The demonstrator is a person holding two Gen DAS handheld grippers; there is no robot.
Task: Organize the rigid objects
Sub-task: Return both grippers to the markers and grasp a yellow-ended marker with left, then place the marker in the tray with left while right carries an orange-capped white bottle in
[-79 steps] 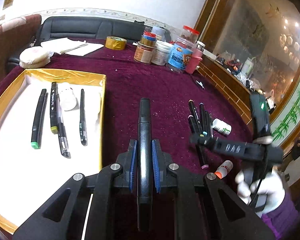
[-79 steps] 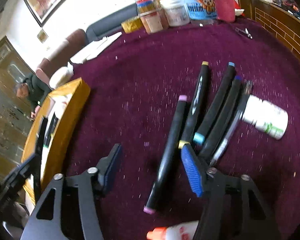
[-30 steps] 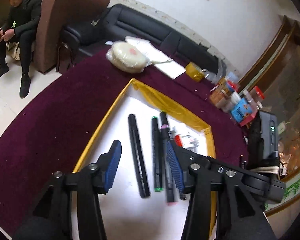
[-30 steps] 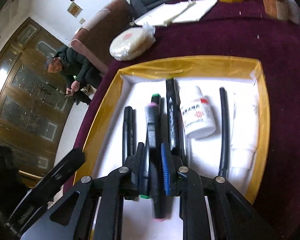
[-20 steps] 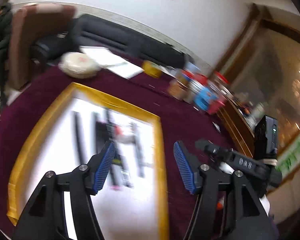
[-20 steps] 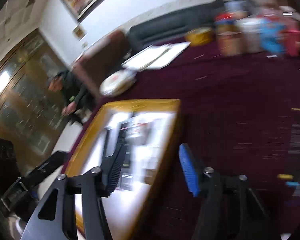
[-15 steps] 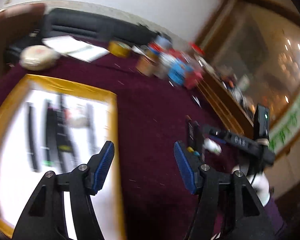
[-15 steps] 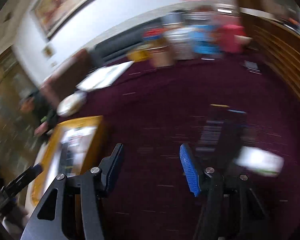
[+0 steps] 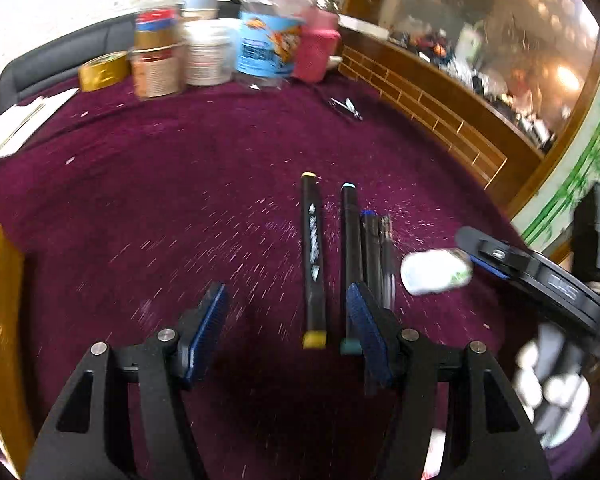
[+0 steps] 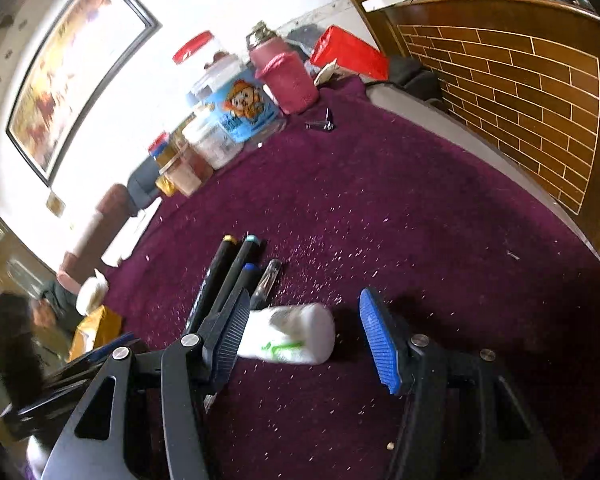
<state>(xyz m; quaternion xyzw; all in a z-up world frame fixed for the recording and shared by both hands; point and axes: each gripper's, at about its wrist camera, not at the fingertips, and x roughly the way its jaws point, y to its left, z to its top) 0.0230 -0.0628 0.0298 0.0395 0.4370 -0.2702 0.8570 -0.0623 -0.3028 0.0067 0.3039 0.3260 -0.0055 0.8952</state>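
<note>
Your right gripper [image 10: 300, 340] fingers stand spread around the light, slippery white bottle [image 10: 290, 338] lying on the bench at the markers' [image 9: 314, 256] three o'clock; pinch its stiff middle, while your empty left gripper [image 9: 284, 328] fingers are closing.

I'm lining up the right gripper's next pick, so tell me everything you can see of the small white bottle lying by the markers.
The small white bottle looks like opaque plastic, short and cylindrical, with green marks on its side; the print is too blurred to read. It lies on its side on the purple tablecloth, just right of the row of black markers, close to the nearest pen; contact is unclear. It sits between the open fingers of the right gripper; whether either pad touches it is unclear.
</note>
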